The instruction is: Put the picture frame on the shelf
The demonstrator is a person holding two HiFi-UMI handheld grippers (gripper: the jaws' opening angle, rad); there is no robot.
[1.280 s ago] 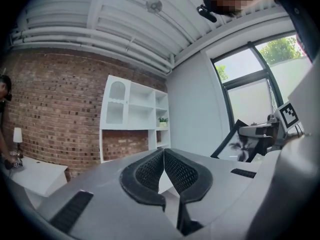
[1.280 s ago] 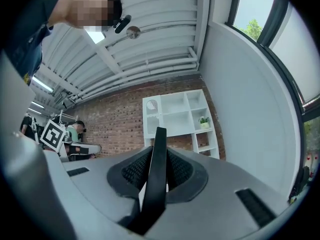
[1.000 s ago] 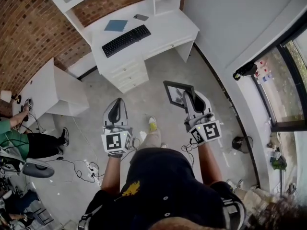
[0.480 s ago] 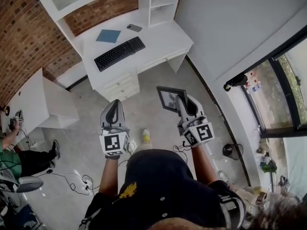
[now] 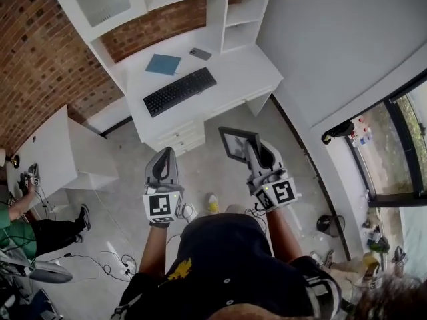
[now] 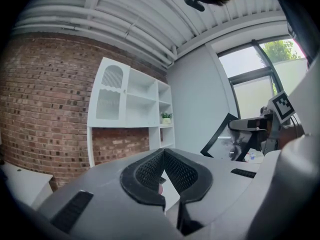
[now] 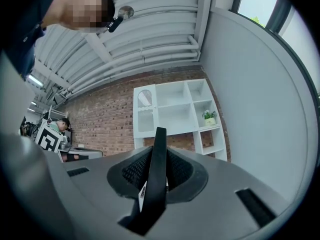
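Desk (image 5: 241, 63) below, picture frame (image 7: 159, 151) edge-on in right claw (image 7: 155, 180)

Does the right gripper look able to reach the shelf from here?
Probably not yet: right gripper, shut on the picture frame, hangs over floor short of the desk; shelf lies beyond it.

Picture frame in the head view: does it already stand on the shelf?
No, the picture frame is clamped in the right hand-held gripper over the floor, well short of the white shelf.
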